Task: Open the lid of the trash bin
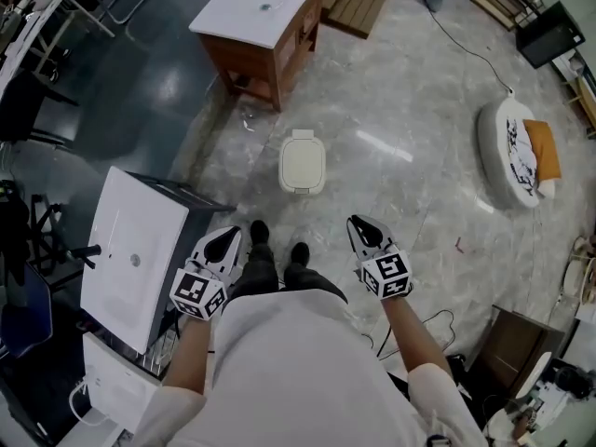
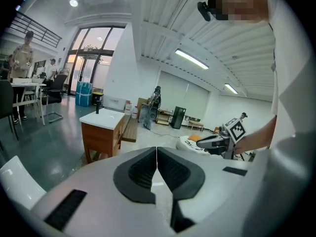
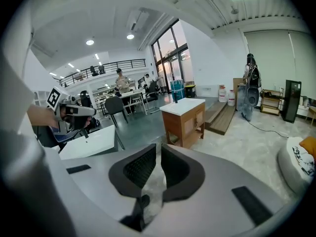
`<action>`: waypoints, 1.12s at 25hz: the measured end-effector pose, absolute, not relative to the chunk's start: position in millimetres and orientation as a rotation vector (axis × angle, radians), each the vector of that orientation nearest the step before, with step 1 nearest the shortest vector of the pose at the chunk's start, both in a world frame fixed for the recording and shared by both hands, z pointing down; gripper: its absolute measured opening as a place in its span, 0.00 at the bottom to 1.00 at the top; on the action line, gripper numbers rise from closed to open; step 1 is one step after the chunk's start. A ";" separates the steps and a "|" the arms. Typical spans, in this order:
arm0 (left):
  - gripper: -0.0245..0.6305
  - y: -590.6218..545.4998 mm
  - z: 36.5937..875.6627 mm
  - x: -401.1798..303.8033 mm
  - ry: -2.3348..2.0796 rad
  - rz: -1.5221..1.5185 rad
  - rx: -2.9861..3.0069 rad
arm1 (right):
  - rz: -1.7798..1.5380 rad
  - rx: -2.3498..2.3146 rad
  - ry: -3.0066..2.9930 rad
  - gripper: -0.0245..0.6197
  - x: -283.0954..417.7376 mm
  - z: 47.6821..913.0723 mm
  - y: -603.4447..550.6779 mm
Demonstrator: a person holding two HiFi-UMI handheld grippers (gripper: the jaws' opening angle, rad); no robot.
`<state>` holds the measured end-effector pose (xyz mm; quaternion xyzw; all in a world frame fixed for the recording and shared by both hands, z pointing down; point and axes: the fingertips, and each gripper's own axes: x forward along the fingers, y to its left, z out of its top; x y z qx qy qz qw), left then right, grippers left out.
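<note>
A small white trash bin (image 1: 303,163) stands on the marble floor just ahead of the person's shoes, with its lid down. My left gripper (image 1: 223,243) is held at waist height to the left of the feet, short of the bin and apart from it. My right gripper (image 1: 363,227) hangs at the same height on the right, also clear of the bin. Both point forward with nothing between the jaws. In the left gripper view the jaws (image 2: 157,149) meet; in the right gripper view the jaws (image 3: 159,146) stand almost together. Neither gripper view shows the bin.
A wooden cabinet with a white top (image 1: 264,12) stands beyond the bin. A white basin slab on a dark frame (image 1: 135,250) is close on the left. A round white cushion with an orange pillow (image 1: 512,152) lies at right, with a cable (image 1: 466,49) across the floor.
</note>
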<state>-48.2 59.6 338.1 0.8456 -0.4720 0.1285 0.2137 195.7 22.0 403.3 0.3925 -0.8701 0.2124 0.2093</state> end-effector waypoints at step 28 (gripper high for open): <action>0.07 -11.1 437.6 -35.9 -0.826 0.491 2.468 | 0.663 1.130 -2.174 0.10 133.5 472.0 -24.0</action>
